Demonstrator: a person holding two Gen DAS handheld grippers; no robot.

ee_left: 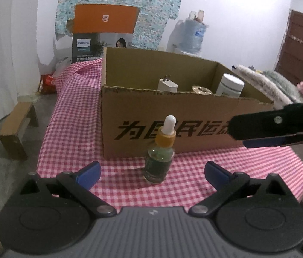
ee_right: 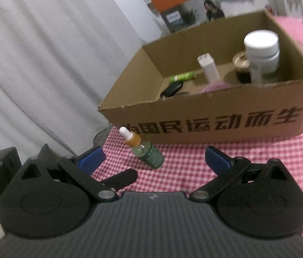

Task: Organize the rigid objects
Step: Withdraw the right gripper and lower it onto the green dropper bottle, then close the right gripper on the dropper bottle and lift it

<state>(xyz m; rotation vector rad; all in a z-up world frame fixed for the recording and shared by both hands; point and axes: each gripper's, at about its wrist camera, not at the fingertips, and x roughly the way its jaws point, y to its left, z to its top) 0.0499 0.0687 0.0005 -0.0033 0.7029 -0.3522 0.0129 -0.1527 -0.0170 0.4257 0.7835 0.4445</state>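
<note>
A small green dropper bottle (ee_left: 159, 157) with a yellow collar and white rubber bulb stands upright on the red-checked cloth, just in front of a cardboard box (ee_left: 172, 116). My left gripper (ee_left: 152, 172) is open, its blue pads on either side of the bottle and a little short of it. My right gripper (ee_right: 154, 158) is open and empty, above the cloth to the right of the bottle (ee_right: 145, 149). The box (ee_right: 226, 116) holds a white jar (ee_right: 262, 51), a white charger plug (ee_right: 208, 67), a gold-lidded jar (ee_right: 240, 61) and other small items.
The right gripper's fingers (ee_left: 269, 129) reach in from the right in the left wrist view. The table's cloth (ee_left: 76, 107) drops off at the left over a concrete floor with a low wooden bench (ee_left: 16, 126). White curtains and a Philips carton (ee_left: 99, 34) stand behind.
</note>
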